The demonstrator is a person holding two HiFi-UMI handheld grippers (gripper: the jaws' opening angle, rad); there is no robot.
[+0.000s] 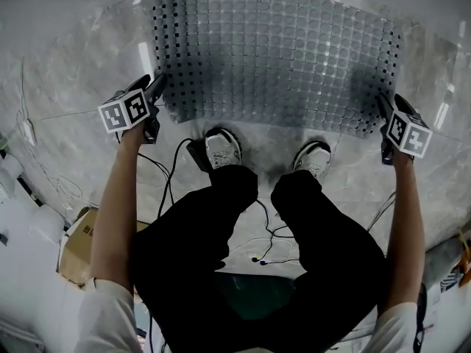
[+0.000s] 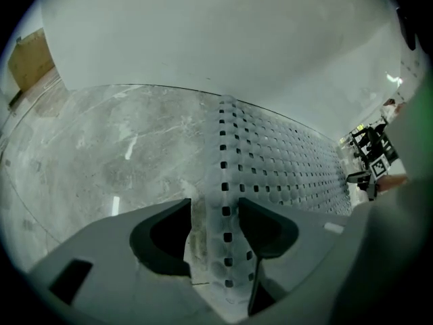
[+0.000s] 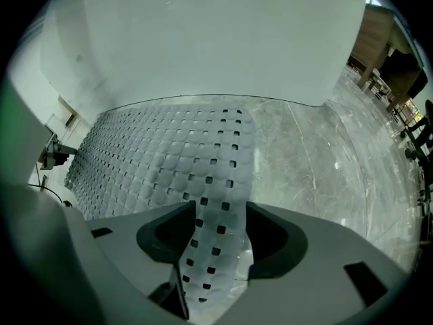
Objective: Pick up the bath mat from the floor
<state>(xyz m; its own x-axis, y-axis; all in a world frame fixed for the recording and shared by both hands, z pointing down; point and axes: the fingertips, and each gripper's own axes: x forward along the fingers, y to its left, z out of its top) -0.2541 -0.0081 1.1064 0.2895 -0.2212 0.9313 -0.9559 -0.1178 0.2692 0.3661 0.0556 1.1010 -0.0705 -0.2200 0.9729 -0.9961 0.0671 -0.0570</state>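
Floor [image 1: 73,72] is glossy grey marbled stone, with a plain white wall [image 2: 223,39] right behind it. The bath mat [image 1: 280,57] is a see-through bubbly sheet full of square holes, lying flat on the floor with its far edge against that wall. 2 shoes [image 1: 222,148] stand just off its near edge.

The left gripper [image 1: 154,94] sits at the mat's left edge and the right gripper [image 1: 384,112] at its right edge, both pointing steeply down. Both sets of fingers are spread wide, not clamped. In the left gripper view the mat's edge strip runs between the fingers [image 2: 166,239], hugging the right one, with bare floor showing beside the left one. In the right gripper view the strip fills most of the gap between the fingers [image 3: 274,242].

Only the head view shows the cables [image 1: 173,168] on the floor. The cardboard box [image 1: 73,248] shows there and in the left gripper view. The left gripper view also catches the other gripper far off across the mat.
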